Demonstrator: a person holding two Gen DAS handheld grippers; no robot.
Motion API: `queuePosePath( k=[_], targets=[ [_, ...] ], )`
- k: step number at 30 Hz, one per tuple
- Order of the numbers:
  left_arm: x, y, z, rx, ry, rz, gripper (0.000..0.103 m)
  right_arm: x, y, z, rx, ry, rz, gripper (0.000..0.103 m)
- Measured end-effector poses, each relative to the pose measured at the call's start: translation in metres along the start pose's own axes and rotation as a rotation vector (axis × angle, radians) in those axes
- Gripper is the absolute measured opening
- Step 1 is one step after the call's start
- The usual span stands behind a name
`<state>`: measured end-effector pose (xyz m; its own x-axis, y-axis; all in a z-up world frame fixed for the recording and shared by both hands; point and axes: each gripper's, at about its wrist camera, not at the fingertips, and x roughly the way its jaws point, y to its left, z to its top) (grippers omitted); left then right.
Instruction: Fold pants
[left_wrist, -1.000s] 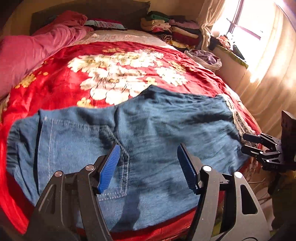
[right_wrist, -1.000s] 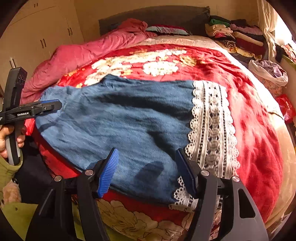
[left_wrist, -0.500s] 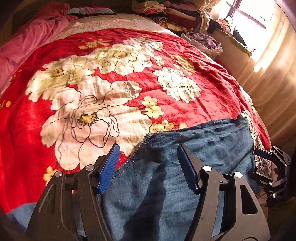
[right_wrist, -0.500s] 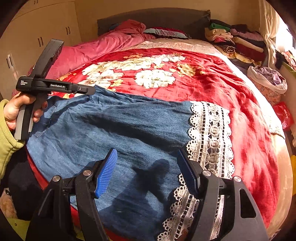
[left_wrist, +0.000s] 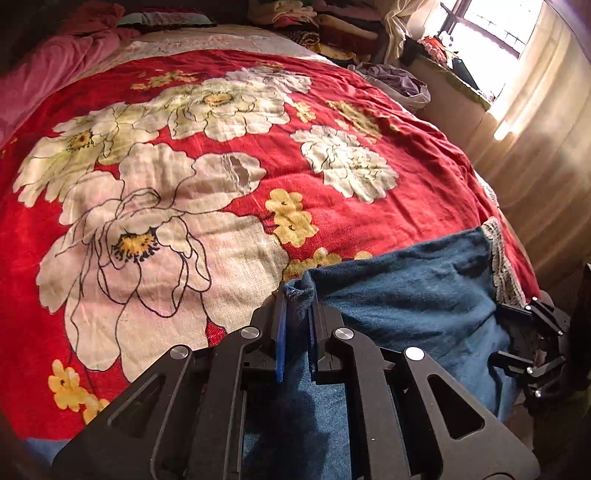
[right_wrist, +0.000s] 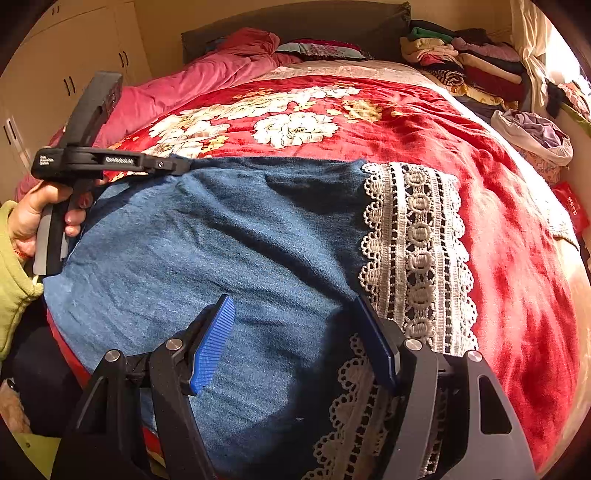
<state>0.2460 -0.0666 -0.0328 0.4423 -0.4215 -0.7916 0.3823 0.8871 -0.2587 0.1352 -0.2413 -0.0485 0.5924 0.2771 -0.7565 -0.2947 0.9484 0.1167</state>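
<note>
Soft blue denim pants (right_wrist: 229, 258) with a lace hem (right_wrist: 417, 251) lie flat on my bed (left_wrist: 388, 192), limp and fairly heavy. My left fingers (left_wrist: 295, 306) have just closed, pinching a far corner; my right fingers (right_wrist: 295, 343) hover open above the hem, the matching hold.

Red blanket (left_wrist: 369, 221) beyond pants (right_wrist: 221, 240) lies bare; clothes stack (right_wrist: 472, 66) lines far edge.

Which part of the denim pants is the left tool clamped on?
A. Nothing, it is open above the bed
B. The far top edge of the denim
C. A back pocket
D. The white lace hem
B: the left tool is shut on a bunched far edge of the denim pants, well away from the lace hem.
</note>
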Motion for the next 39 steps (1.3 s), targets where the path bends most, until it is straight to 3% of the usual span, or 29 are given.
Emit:
queuePosePath(
  k=[3,7,10,15,18,20,21,22,23,27,31,33,35,37,39],
  targets=[
    [-0.007,0.005,-0.002,-0.022,-0.036,-0.029,0.005,-0.018,-0.010,0.011,0.041,-0.044,0.045,0.066],
    [-0.022,0.004,-0.004,-0.018,-0.078,-0.020,0.008,-0.043,-0.052,0.037,0.155,-0.146,0.015,0.066],
    [-0.037,-0.004,-0.007,-0.008,-0.122,-0.019,0.008,-0.025,-0.089,0.054,0.236,-0.098,-0.016,0.065],
    [-0.048,-0.020,-0.020,0.044,-0.141,0.012,0.017,0.016,-0.118,0.064,0.313,-0.015,0.074,0.051],
    [-0.036,-0.020,-0.023,0.054,-0.111,0.058,0.024,0.033,-0.109,0.064,0.257,0.029,0.070,0.051],
    [-0.026,-0.014,-0.025,0.030,-0.088,0.067,0.024,0.036,-0.106,0.060,0.243,0.033,0.064,0.043],
    [-0.021,-0.010,-0.026,0.014,-0.078,0.065,0.024,0.034,-0.106,0.058,0.240,0.019,0.061,0.039],
    [-0.017,-0.006,-0.026,0.001,-0.074,0.062,0.024,0.028,-0.104,0.057,0.232,-0.004,0.051,0.027],
    [-0.016,-0.004,-0.026,-0.009,-0.076,0.058,0.024,0.020,-0.099,0.057,0.206,-0.046,0.024,0.025],
    [-0.019,-0.007,-0.020,-0.033,-0.094,0.080,0.007,-0.013,-0.074,0.059,0.059,-0.166,-0.061,0.020],
    [-0.026,-0.018,0.000,-0.024,-0.143,0.098,0.004,-0.027,-0.085,0.081,0.040,-0.219,-0.092,0.019],
    [-0.022,-0.020,0.006,-0.017,-0.144,0.126,0.004,-0.018,-0.092,0.092,0.029,-0.203,-0.098,0.019],
    [-0.009,-0.014,0.004,-0.036,-0.124,0.137,0.004,0.004,-0.099,0.097,0.036,-0.126,-0.095,0.020],
    [0.001,-0.005,-0.004,-0.063,-0.122,0.125,0.007,0.033,-0.106,0.091,0.053,-0.029,-0.103,0.022],
    [-0.001,0.001,-0.008,-0.081,-0.146,0.103,0.009,0.050,-0.109,0.085,0.063,-0.004,-0.108,0.026]
  ],
)
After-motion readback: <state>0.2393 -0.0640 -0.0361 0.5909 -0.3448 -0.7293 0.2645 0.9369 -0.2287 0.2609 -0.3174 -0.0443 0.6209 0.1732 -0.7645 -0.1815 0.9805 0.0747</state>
